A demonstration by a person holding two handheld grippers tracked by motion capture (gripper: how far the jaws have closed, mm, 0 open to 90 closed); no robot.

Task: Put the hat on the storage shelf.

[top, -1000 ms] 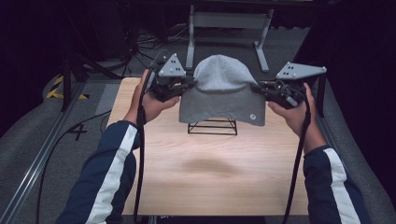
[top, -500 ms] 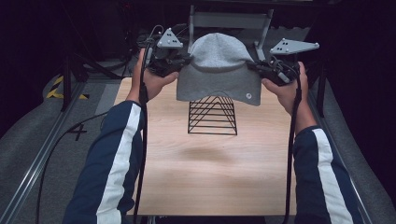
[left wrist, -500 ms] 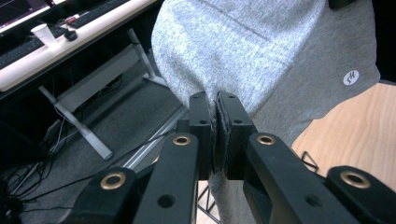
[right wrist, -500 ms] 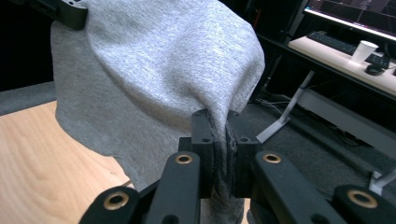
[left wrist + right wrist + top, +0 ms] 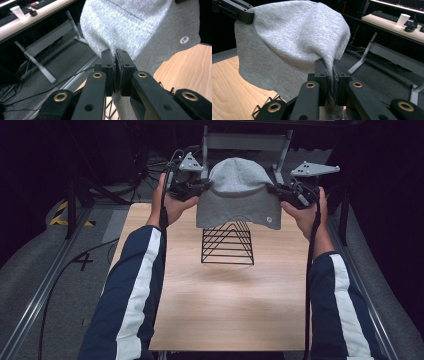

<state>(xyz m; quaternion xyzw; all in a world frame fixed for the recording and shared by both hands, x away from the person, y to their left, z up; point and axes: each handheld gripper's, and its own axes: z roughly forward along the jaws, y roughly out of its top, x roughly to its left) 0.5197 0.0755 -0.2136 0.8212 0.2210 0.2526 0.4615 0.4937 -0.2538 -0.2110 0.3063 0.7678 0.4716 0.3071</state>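
A grey knit beanie point(image 5: 237, 195) with a small round white patch hangs in the air between both grippers, above a black wire stand point(image 5: 227, 244). My left gripper point(image 5: 202, 187) is shut on the beanie's left edge; the cloth point(image 5: 140, 27) runs down between its jaws in the left gripper view. At the right edge my right gripper point(image 5: 277, 191) is shut on the fabric, and the beanie point(image 5: 292, 45) spreads away from it in the right gripper view. The hat's lower hem hides the top of the stand.
The wooden table point(image 5: 225, 305) holds just the stand near its far middle. A grey metal frame point(image 5: 245, 142) stands behind the table. Cables trail over the floor at the left. A desk with a white cup point(image 5: 403, 19) and keyboard stands beyond the table.
Both grippers have lifted the beanie up off the wire stand, whose upper part now shows below the hem.
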